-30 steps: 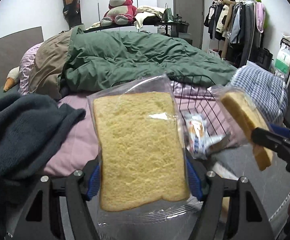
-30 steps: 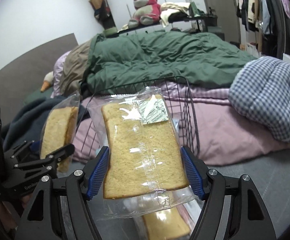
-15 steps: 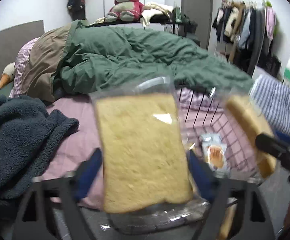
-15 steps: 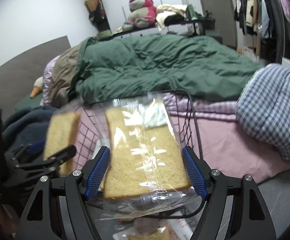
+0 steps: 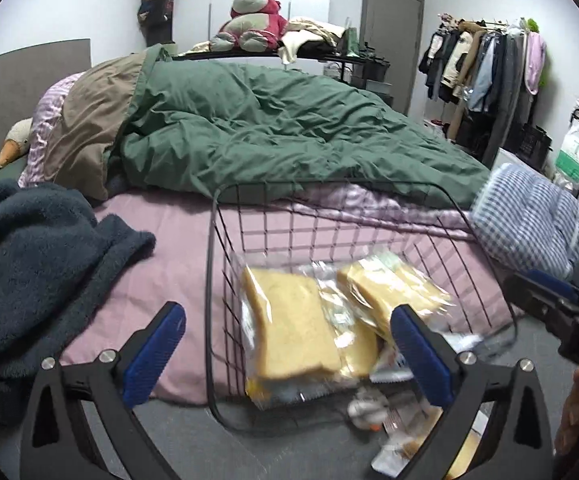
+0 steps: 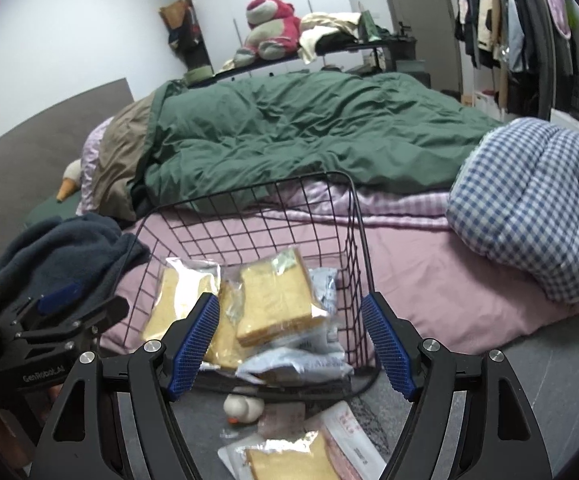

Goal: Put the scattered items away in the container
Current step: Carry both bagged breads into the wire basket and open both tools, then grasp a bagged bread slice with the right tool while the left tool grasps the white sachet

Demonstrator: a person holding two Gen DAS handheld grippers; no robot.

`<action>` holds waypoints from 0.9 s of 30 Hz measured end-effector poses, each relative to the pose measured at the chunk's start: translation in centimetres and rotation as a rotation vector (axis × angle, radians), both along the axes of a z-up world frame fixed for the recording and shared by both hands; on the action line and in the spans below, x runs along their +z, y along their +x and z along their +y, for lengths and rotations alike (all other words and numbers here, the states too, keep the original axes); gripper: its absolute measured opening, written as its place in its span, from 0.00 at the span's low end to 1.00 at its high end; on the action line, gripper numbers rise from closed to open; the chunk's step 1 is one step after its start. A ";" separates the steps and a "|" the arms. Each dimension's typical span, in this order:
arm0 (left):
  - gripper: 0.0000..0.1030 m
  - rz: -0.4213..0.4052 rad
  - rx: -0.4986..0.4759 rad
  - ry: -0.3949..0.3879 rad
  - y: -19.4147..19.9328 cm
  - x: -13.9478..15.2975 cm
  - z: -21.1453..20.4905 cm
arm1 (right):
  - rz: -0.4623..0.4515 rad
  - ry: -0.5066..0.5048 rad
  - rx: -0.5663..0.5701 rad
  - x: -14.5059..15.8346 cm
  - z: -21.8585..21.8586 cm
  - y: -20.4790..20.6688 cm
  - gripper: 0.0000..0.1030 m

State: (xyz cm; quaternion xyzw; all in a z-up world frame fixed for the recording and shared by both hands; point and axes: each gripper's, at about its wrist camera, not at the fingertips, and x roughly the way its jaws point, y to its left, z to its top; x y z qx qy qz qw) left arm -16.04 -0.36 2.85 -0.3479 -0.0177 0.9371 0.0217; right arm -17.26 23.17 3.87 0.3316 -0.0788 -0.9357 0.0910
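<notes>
A black wire basket [image 5: 329, 196] [image 6: 353, 216] sits on the pink sheet at the bed's near edge. Two wrapped bread slices lie in it: one [image 5: 293, 324] [image 6: 169, 300] on the left, one [image 5: 389, 288] [image 6: 277, 296] on the right, over pale snack packets [image 6: 297, 364]. My left gripper [image 5: 289, 356] is open and empty just above the basket's near rim. My right gripper [image 6: 289, 344] is open and empty over the near rim too. Another wrapped bread slice [image 6: 289, 460] and a small white duck toy [image 6: 243, 406] [image 5: 363, 412] lie on the grey surface in front of the basket.
A dark blue fleece blanket [image 5: 37, 264] lies left of the basket, a blue checked cushion [image 6: 537, 208] to its right. A green duvet [image 5: 281, 136] covers the bed behind. A clothes rack [image 5: 489, 68] stands at the far right. A pink-printed packet [image 6: 349, 432] lies by the loose bread.
Both grippers have opened and let go of their wrapped bread slices, which now lie in the basket. Both grippers have moved closer over the basket's near rim.
</notes>
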 end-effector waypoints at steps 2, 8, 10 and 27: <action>0.99 -0.002 -0.008 -0.011 0.9 -0.1 0.4 | -0.005 0.000 0.008 -0.2 0.3 0.9 0.74; 0.99 -0.066 -0.031 -0.011 4.7 -1.9 0.8 | -0.095 -0.032 0.136 -3.4 0.8 4.1 0.74; 0.99 -0.102 -0.045 -0.021 5.7 -3.1 1.1 | -0.168 -0.041 0.194 -5.9 0.8 4.8 0.74; 0.99 -0.354 -0.055 -0.084 9.2 -11.0 3.9 | -0.362 0.101 0.207 -13.5 -1.2 6.8 0.82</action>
